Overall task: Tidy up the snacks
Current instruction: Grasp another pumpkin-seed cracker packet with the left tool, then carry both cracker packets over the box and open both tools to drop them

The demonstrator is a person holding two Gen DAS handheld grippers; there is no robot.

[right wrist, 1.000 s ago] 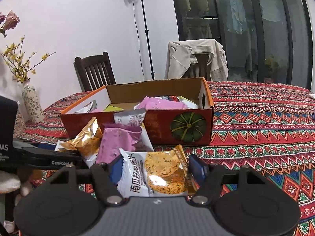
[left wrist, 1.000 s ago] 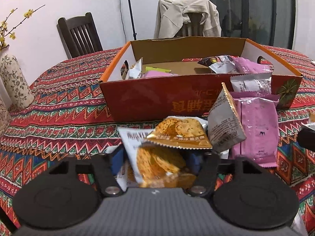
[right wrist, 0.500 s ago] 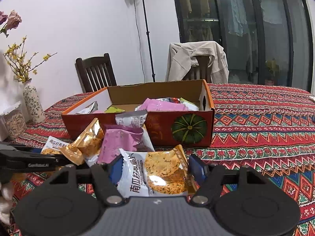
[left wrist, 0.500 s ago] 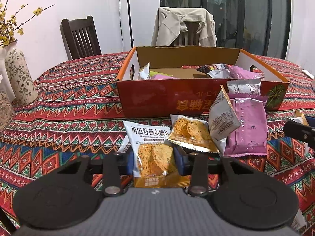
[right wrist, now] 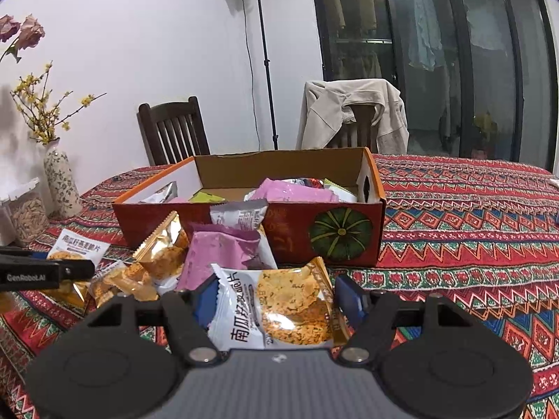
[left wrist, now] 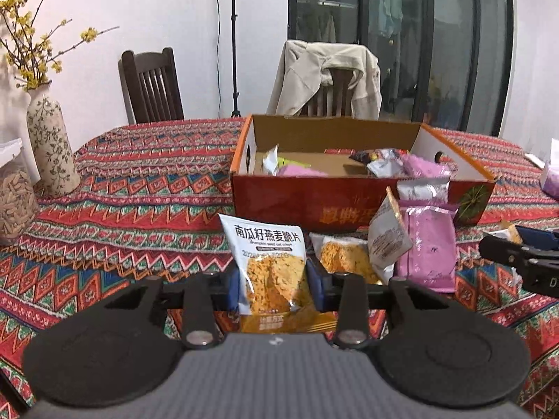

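My left gripper (left wrist: 274, 281) is shut on a white and orange oat crisp packet (left wrist: 270, 265) and holds it upright above the tablecloth. My right gripper (right wrist: 276, 302) is shut on a second oat crisp packet (right wrist: 276, 309), lying sideways between the blue pads. A red and orange cardboard box (left wrist: 314, 202) with several snack packets inside stands ahead; it also shows in the right wrist view (right wrist: 314, 223). Loose packets lean on its front: a pink one (left wrist: 428, 248), a gold one (right wrist: 162, 248), a silver one (right wrist: 239, 214).
A patterned vase (left wrist: 52, 146) with yellow flowers and a jar of seeds (left wrist: 14, 202) stand at the table's left. Two chairs (left wrist: 152, 87) are behind the table, one with a beige jacket (left wrist: 328, 76). A light stand (right wrist: 262, 56) is by the wall.
My left gripper has lifted and pulled back from the snack pile with its packet, so the box now looks farther away. My right gripper still holds its packet, raised slightly.
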